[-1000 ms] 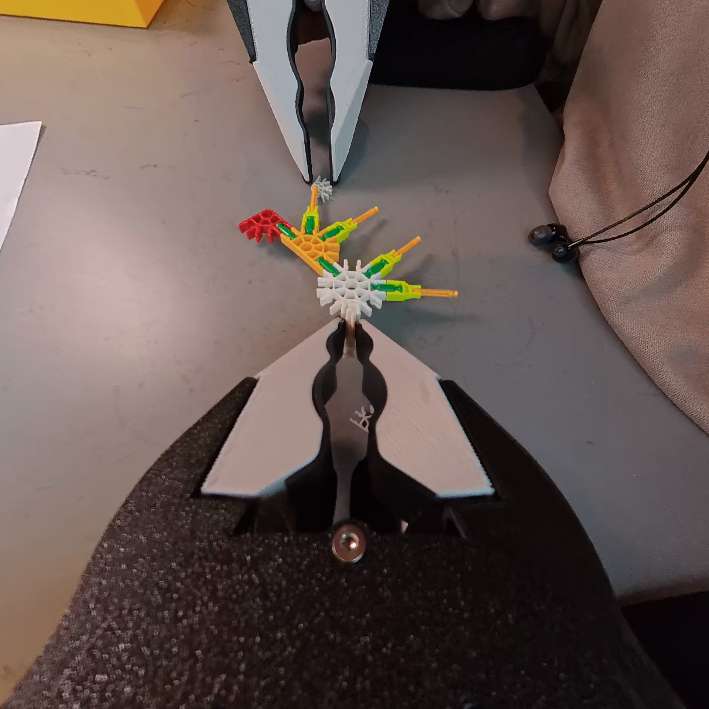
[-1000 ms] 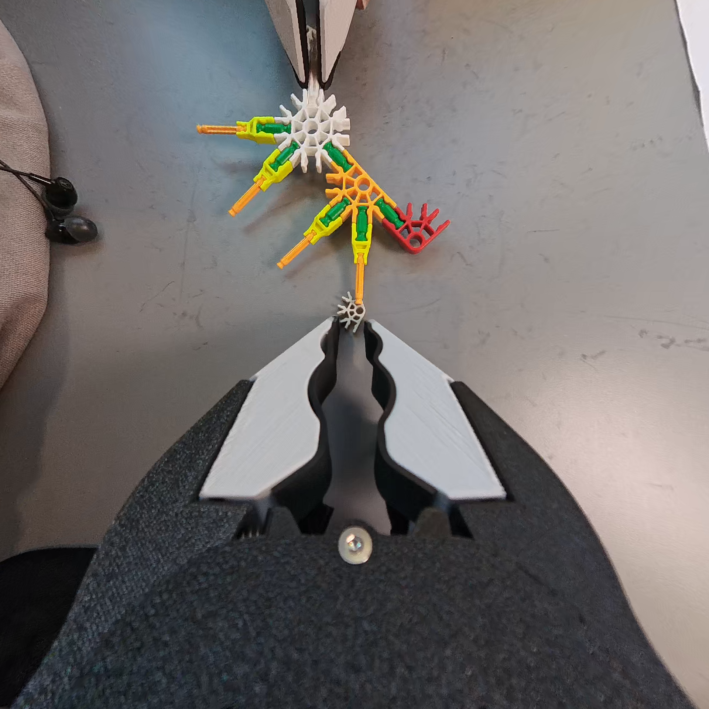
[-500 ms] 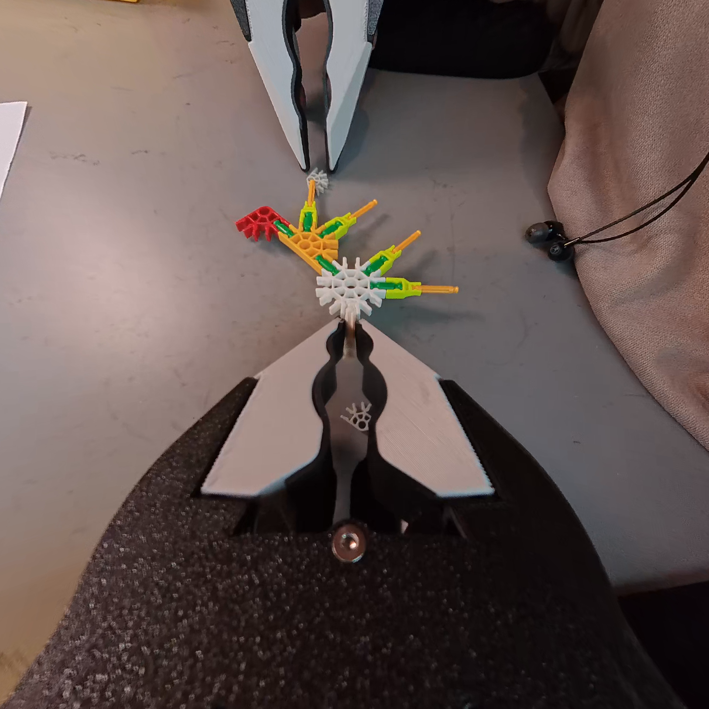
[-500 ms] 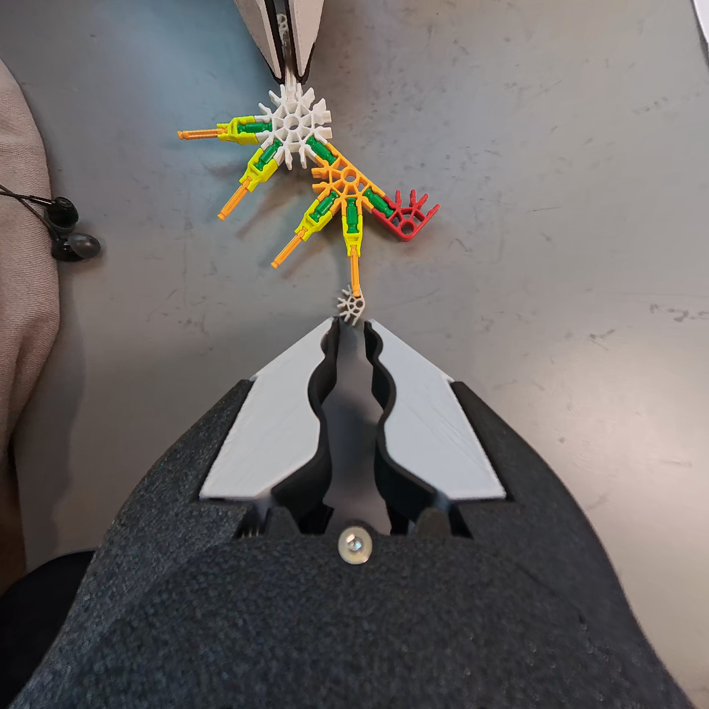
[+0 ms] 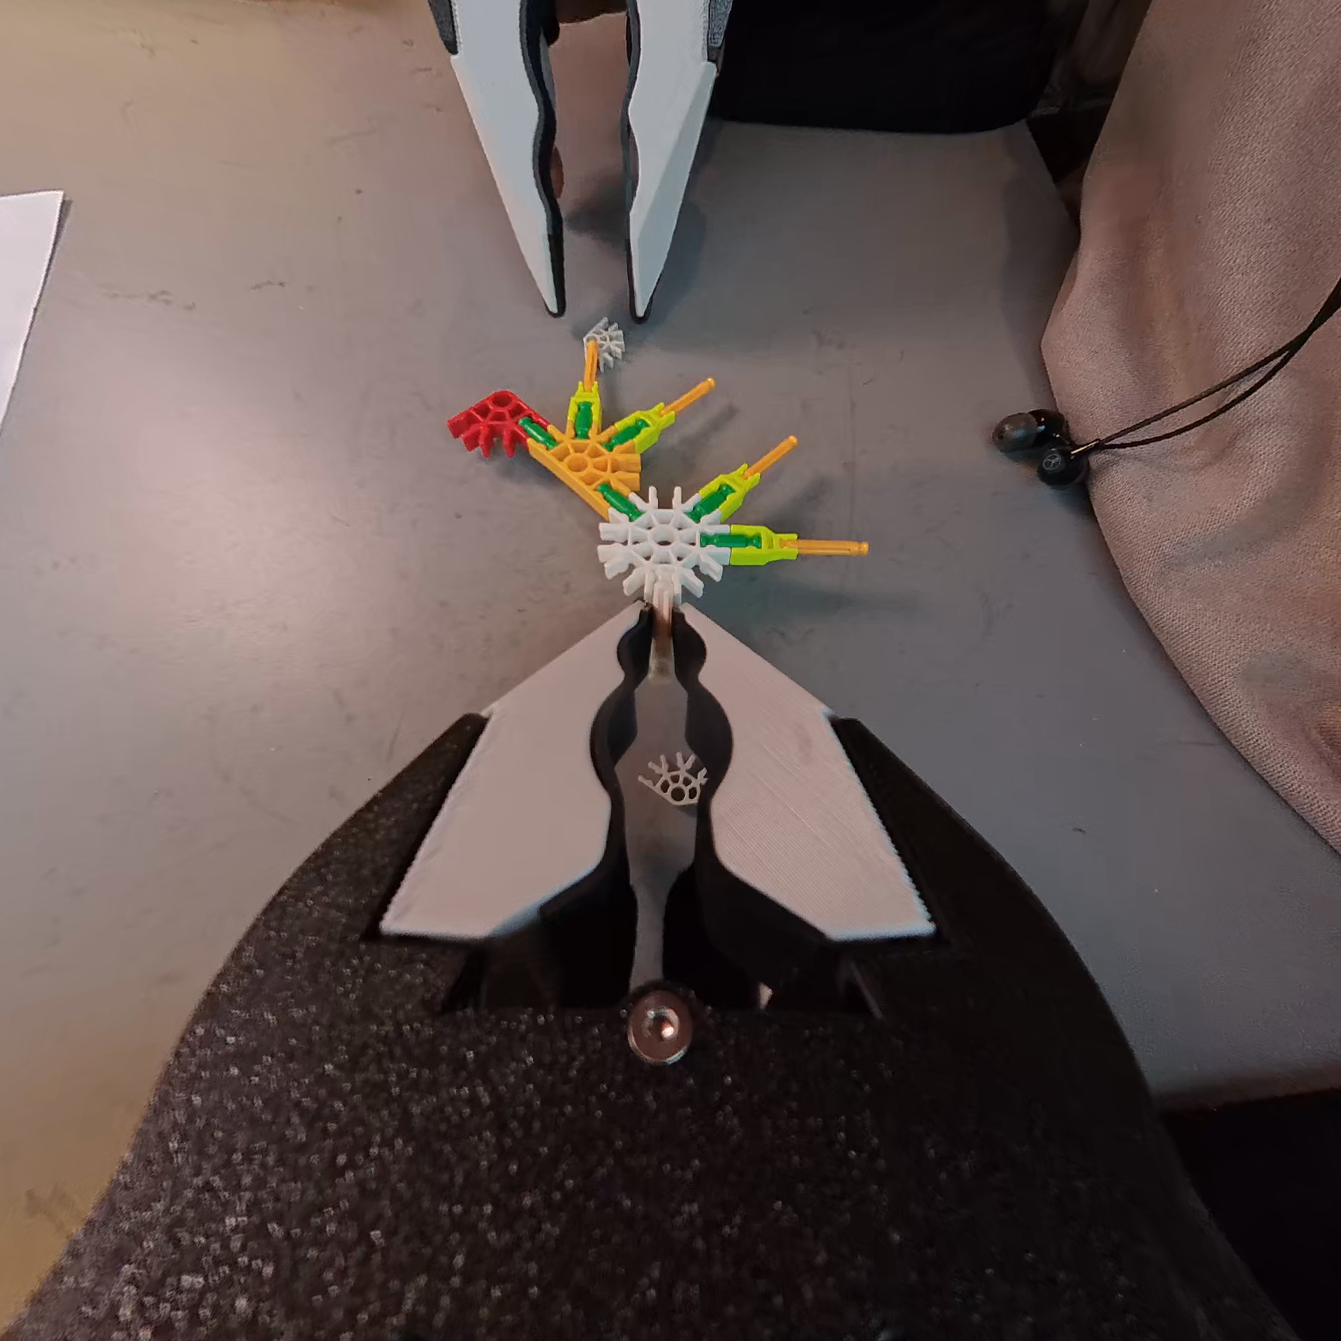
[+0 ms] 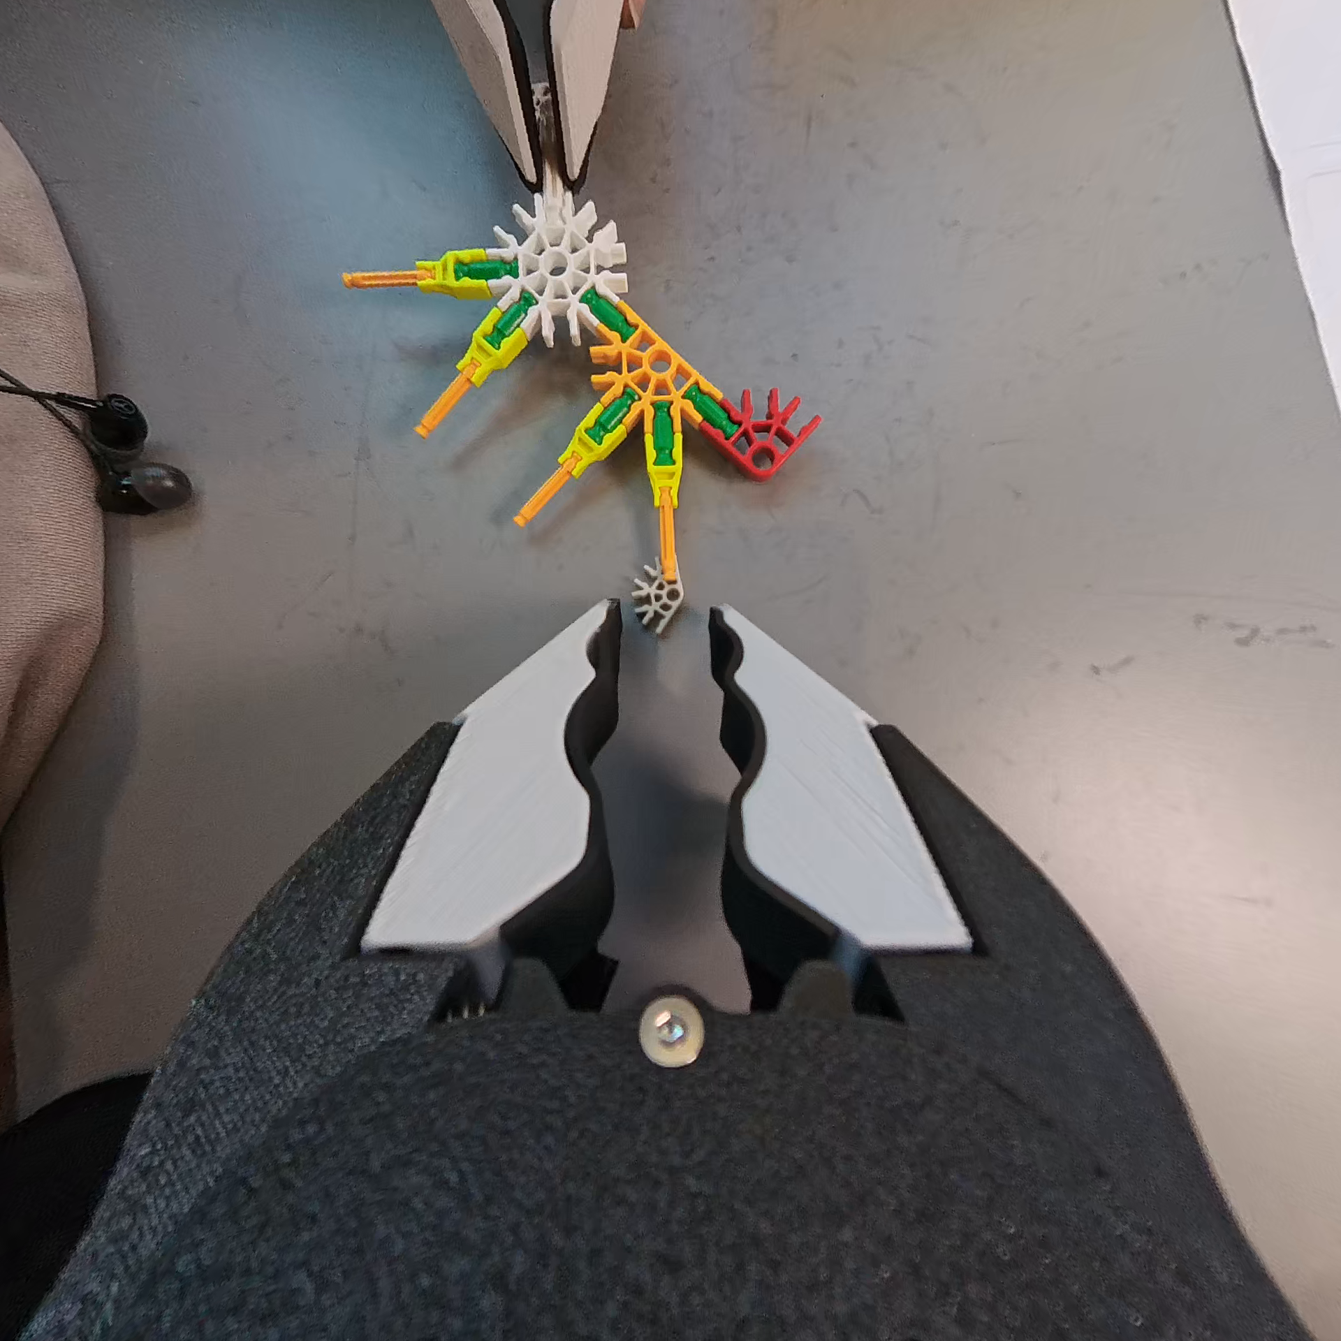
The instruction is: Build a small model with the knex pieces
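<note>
A flat toy assembly lies on the grey table (image 5: 218, 580): a white snowflake connector (image 5: 662, 543), an orange connector (image 5: 589, 464), a red connector (image 5: 487, 424), and green and yellow rods with orange tips. My left gripper (image 5: 662, 613) is shut on a thin rod plugged into the white connector (image 6: 557, 272). A small grey connector (image 6: 657, 599) sits at the tip of one orange rod. My right gripper (image 6: 664, 617) is open, with the grey connector just ahead of its tips and apart from them. It shows across in the left wrist view (image 5: 595, 312).
Black earbuds (image 5: 1038, 446) on a cord lie beside a beige cloth (image 5: 1197, 363) at the table's side. A white sheet (image 5: 22, 268) lies at the opposite edge. A small loose white connector (image 5: 675, 778) lies on the table under my left gripper. Across from one pair of fingers to the other is roughly 12 cm.
My right gripper has opened wider and let go of the small grey connector, which stays at the orange rod's tip. My left gripper keeps its hold.
</note>
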